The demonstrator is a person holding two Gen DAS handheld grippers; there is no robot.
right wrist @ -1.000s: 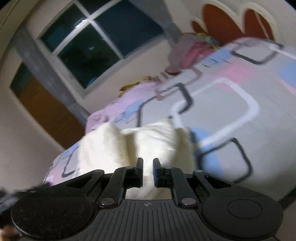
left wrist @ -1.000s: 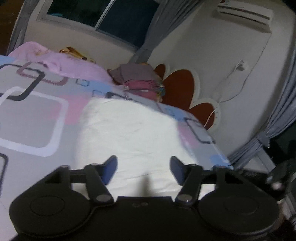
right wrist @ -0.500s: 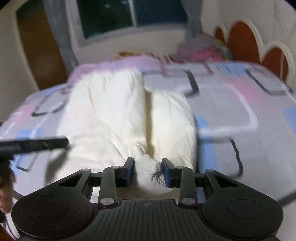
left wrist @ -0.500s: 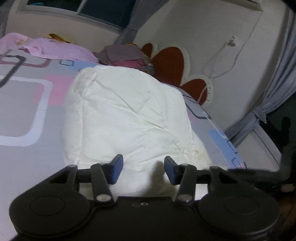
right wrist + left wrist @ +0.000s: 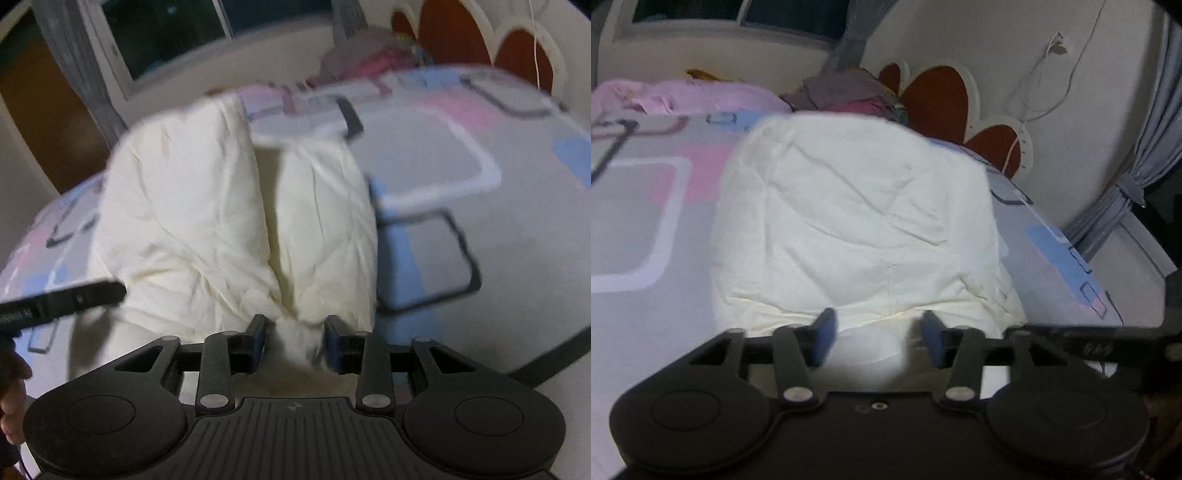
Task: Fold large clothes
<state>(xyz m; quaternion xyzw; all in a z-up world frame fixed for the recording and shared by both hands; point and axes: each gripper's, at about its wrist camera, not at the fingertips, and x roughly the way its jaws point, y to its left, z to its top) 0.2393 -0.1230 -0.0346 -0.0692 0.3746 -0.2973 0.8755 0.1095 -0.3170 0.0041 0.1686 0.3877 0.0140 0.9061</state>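
Both of my grippers have dropped toward the bed over the last second, and the cream garment [image 5: 857, 221], which was bunched up high in the right tool's closed fingers a second ago, now lies spread across the bed cover [image 5: 639, 229].

From the left wrist view, the left gripper [image 5: 877, 336] hovers over the garment's near hem, its jaws opening, the blue pads clear of the cloth on both sides, nothing pinched. Left of the garment I have a broad stretch of bare patterned cover; its right edge runs close to the bed's side, where a grey curtain [image 5: 1123, 206] hangs.

From the right wrist view, the garment [image 5: 192, 206] shows as two long lobes with a deep crease between them, meeting at a gathered tuft at the near end. The right gripper [image 5: 293, 339] straddles that tuft, jaws opening; the tuft sits between the pads, and they no longer seem to press it. To its right the cover [image 5: 517, 258] is free right up to the dark bed edge.
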